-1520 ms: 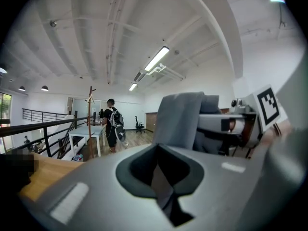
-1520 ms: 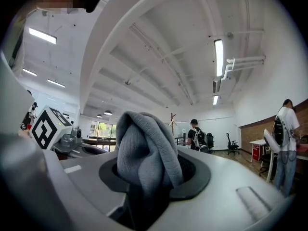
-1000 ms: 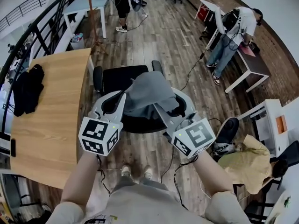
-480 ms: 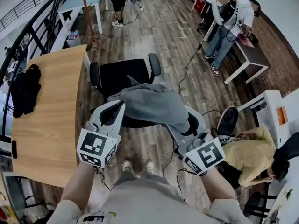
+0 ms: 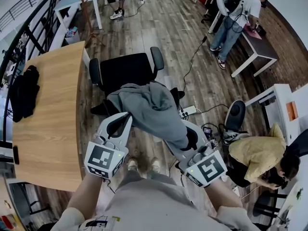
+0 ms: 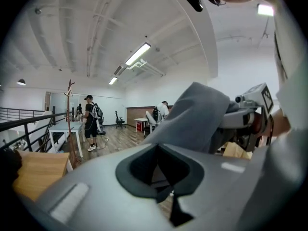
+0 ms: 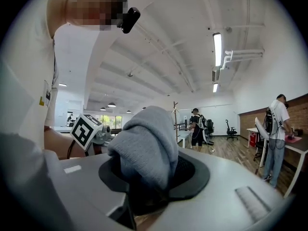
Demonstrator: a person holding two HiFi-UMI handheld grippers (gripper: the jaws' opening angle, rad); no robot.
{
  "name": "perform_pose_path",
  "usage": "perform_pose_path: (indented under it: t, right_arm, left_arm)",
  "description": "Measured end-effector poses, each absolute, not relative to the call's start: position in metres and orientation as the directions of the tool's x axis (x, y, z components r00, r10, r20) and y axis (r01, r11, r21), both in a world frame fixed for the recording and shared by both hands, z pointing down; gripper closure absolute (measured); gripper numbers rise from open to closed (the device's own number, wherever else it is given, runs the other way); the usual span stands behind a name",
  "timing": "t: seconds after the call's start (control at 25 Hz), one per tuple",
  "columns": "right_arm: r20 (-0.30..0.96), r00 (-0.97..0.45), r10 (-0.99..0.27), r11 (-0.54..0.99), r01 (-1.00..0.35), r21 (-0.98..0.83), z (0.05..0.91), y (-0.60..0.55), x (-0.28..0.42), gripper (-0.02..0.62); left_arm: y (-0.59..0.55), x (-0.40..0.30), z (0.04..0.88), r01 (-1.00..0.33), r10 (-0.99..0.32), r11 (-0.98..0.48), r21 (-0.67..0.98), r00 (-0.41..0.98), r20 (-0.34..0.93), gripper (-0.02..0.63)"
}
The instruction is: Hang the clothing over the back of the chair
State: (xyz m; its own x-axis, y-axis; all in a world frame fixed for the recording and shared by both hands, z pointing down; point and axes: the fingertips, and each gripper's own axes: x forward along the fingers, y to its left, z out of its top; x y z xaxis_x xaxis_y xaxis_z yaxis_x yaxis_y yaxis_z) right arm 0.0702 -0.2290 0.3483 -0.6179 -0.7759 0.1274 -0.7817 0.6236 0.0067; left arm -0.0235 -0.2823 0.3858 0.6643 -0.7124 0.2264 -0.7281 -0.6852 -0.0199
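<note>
Garment (image 5: 154, 109) | lower now, nearer chair (image 5: 126, 71) back (left tool (image 5: 122, 120), right tool (image 5: 191, 139) clamped)

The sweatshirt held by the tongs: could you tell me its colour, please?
The sweatshirt is plain grey; the head view shows it best.

Bright, even light from ceiling strip lights (image 7: 217, 44); strong fisheye bending, dark vignette corners; shadows soft.

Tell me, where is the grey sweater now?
In the head view's middle, the grey sweater is held between the left tool and right tool, just on the person's side of the black chair.
</note>
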Motion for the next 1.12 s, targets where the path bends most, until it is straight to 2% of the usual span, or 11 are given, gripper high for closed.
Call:
perform_pose_path:
  t: [0.68,1.12]
  right_arm:
    - [0.303,-0.643,-0.704,0.639,-0.759,-0.126,0.441,-0.201,0.052,0.429]
    - [0.389,-0.635,-0.668,0.679,-0.734,-0.032,0.5,-0.202,0.043,0.419]
  left_arm:
    - [-0.258,-0.036,0.435,-0.738,-0.688,-0.67,0.086,0.66,0.302,0.604]
    - [-0.241,-0.043,0.465,-0.749,-0.679,-0.65,0.13,0.648,0.345,0.604]
